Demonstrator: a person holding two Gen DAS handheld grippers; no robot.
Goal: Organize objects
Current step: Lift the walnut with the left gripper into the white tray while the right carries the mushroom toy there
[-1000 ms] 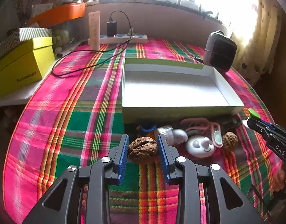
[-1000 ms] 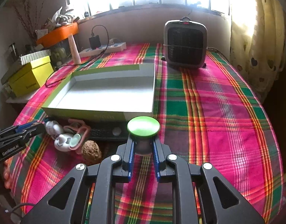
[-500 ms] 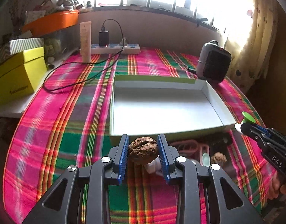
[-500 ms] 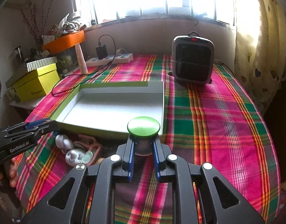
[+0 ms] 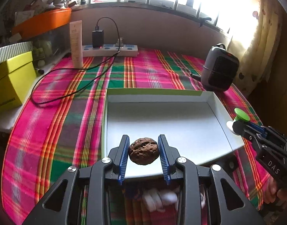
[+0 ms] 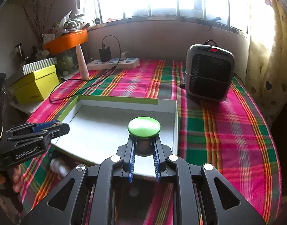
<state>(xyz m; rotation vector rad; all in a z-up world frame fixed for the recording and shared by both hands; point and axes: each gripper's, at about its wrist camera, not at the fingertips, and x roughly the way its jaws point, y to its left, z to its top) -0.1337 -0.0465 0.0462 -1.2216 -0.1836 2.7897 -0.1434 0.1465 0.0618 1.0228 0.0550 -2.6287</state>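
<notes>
While the left tool (image 5: 143, 151) clamps a wrinkled brown walnut (image 5: 144, 152), only the right view shows "GenRobot.AI"; the right tool (image 6: 144, 146), marked "DAS", grips a green-capped knob (image 6: 144, 127).

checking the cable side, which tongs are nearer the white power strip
Left. The left tongs, shut on the walnut, sit over the tray's side toward the power strip. The right tongs, holding the green-capped piece, sit over its heater side.
</notes>
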